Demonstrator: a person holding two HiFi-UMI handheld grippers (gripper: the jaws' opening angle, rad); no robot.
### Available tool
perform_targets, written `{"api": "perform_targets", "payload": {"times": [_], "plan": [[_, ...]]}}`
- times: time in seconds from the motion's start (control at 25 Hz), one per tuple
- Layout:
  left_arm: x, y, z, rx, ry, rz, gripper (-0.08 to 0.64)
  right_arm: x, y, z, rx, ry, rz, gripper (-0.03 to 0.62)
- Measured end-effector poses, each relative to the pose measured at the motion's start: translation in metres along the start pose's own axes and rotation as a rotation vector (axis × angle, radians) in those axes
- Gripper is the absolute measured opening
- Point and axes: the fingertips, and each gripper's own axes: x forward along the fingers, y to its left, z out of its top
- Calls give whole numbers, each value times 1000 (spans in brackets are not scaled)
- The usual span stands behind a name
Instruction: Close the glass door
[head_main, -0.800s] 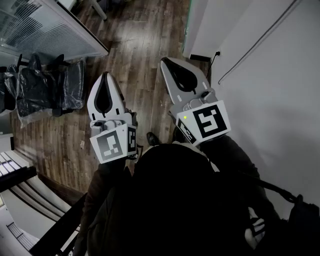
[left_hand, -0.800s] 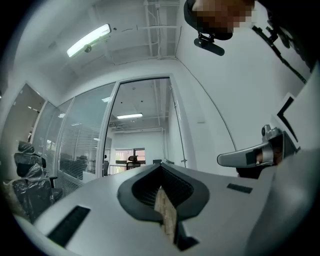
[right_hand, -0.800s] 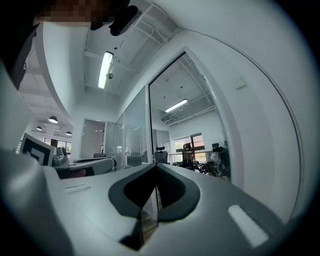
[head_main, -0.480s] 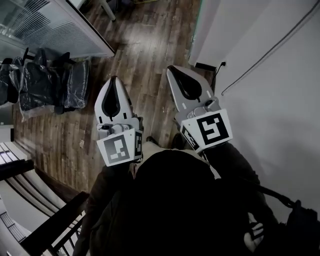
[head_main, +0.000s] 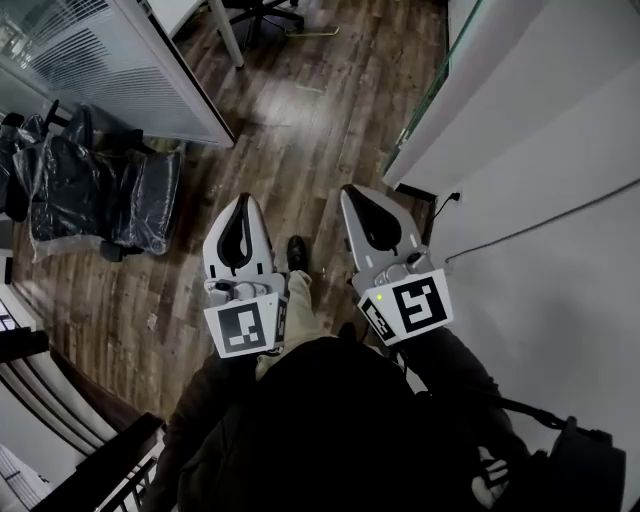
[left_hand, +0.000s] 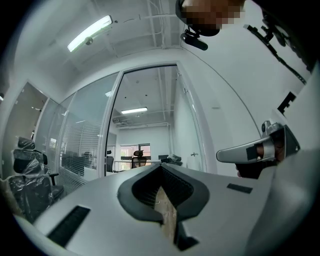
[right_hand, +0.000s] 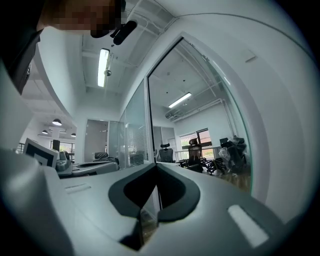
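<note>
The person is holding the left gripper (head_main: 241, 208) and right gripper (head_main: 357, 195) side by side, short of the glass door (head_main: 432, 90), which seems to be standing open ahead-right. Both are showing jaws together on nothing, likely because the door is not yet within reach.

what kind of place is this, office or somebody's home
Most likely an office: glass partition walls with blinds line a wood floor, swivel desk chairs stand in the room beyond, and more chairs wrapped in plastic sit by the partition.
</note>
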Motion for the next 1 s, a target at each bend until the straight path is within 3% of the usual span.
{"api": "perform_targets", "payload": {"times": [0.16, 0.28, 0.52, 0.76, 1.0], "plan": [[79, 52, -21, 24, 6, -30, -3, 93, -17, 0, -16, -45, -5, 2], [131, 86, -27, 2, 1, -48, -4, 157, -26, -3, -20, -26, -9, 2], [227, 127, -37, -17, -17, -61, -5, 244, -70, -4, -40, -35, -55, 2], [326, 106, -64, 3, -17, -159, -3, 291, -157, -12, -32, -62, -161, 2], [465, 74, -98, 27, -11, -239, -4, 353, -269, -28, -50, -82, -251, 2]]}}
